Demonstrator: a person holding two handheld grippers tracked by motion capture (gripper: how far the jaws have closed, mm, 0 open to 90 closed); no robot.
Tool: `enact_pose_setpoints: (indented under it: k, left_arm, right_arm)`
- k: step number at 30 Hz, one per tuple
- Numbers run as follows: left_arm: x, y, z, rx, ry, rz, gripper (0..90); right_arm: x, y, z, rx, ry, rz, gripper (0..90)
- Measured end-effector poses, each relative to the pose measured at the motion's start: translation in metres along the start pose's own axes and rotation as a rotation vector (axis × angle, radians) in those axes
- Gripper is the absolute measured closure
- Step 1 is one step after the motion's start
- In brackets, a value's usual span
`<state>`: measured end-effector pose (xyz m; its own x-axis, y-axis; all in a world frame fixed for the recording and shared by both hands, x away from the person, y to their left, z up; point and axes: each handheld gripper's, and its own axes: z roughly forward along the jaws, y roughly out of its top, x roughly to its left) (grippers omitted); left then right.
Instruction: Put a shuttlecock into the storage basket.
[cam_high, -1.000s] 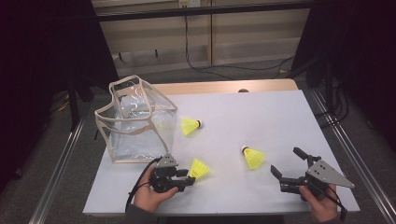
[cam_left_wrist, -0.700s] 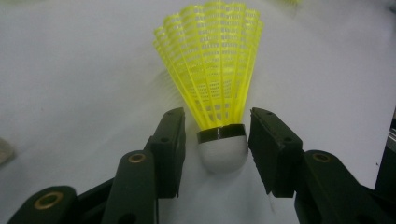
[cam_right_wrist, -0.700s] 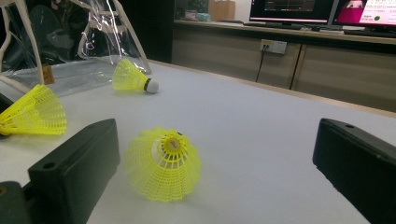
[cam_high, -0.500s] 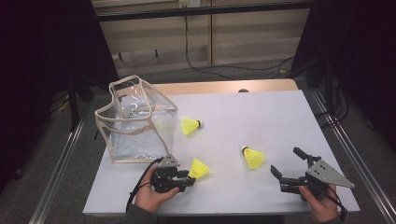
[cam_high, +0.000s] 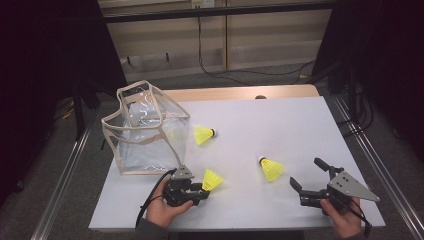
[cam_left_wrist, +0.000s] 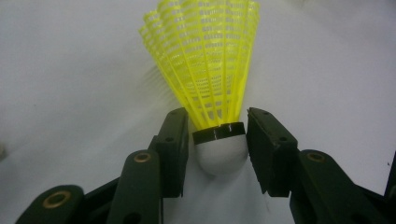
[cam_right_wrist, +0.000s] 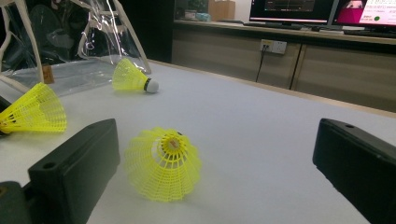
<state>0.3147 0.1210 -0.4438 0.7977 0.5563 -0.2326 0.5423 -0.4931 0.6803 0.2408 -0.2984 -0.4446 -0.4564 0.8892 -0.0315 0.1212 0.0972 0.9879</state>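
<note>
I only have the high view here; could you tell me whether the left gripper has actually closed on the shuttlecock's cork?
Observer: In the left gripper view, the left gripper has its jaws on either side of the near shuttlecock, at its white cork. They are very close, but I cannot confirm a firm grip.
Operator: And ahead of the right gripper?
Observer: The right gripper is wide open. The second shuttlecock turns its open skirt towards it, with a reddish label inside.
</note>
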Motion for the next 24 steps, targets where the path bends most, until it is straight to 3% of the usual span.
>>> enact_pose_setpoints:
  k: [24]
  left_arm:
    - [-0.0014,0.0003,0.0031,0.013,0.028,0.005,59.4]
  right_arm:
    - [0.0000,-0.0001,0.0000,0.003,-0.001,-0.002,0.6]
